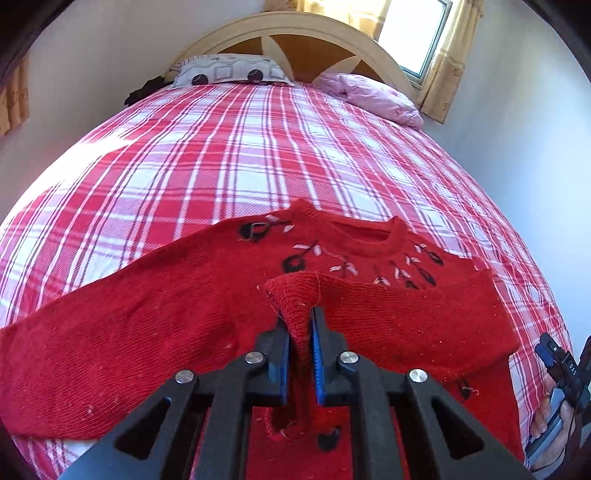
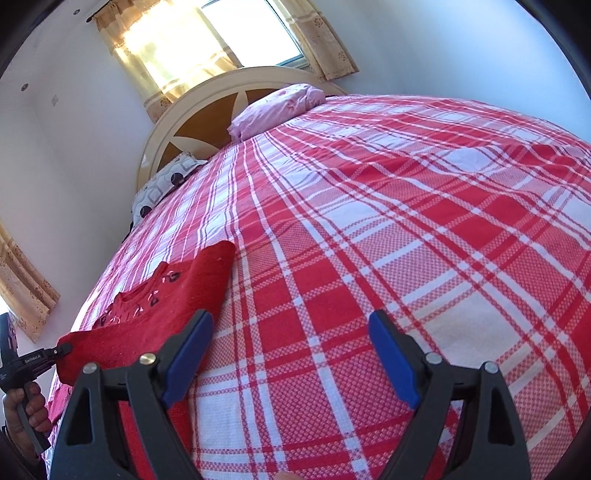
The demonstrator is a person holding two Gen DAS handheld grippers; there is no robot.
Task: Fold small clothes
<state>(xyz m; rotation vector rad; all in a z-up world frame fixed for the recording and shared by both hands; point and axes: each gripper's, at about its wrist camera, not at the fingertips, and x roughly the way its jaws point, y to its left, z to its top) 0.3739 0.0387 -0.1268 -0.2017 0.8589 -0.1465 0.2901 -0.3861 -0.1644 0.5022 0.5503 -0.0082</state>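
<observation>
A small red knit sweater (image 1: 155,314) with black and white embroidery near the neck lies spread on the red-and-white plaid bedspread (image 1: 221,158). My left gripper (image 1: 300,317) is shut on a lifted fold of the sweater's right sleeve, which is drawn across the body. In the right wrist view the sweater (image 2: 162,306) lies at the lower left, with the left gripper (image 2: 59,350) pinching its edge. My right gripper (image 2: 291,332) is open and empty over bare bedspread (image 2: 369,221), to the right of the sweater. It also shows in the left wrist view (image 1: 565,373) at the right edge.
A patterned grey pillow (image 1: 229,70) and a pink pillow (image 1: 373,96) lie at the wooden headboard (image 1: 295,33). A dark item (image 1: 142,90) sits at the bed's far left corner. A curtained window (image 1: 417,33) is behind. Walls stand close on both sides.
</observation>
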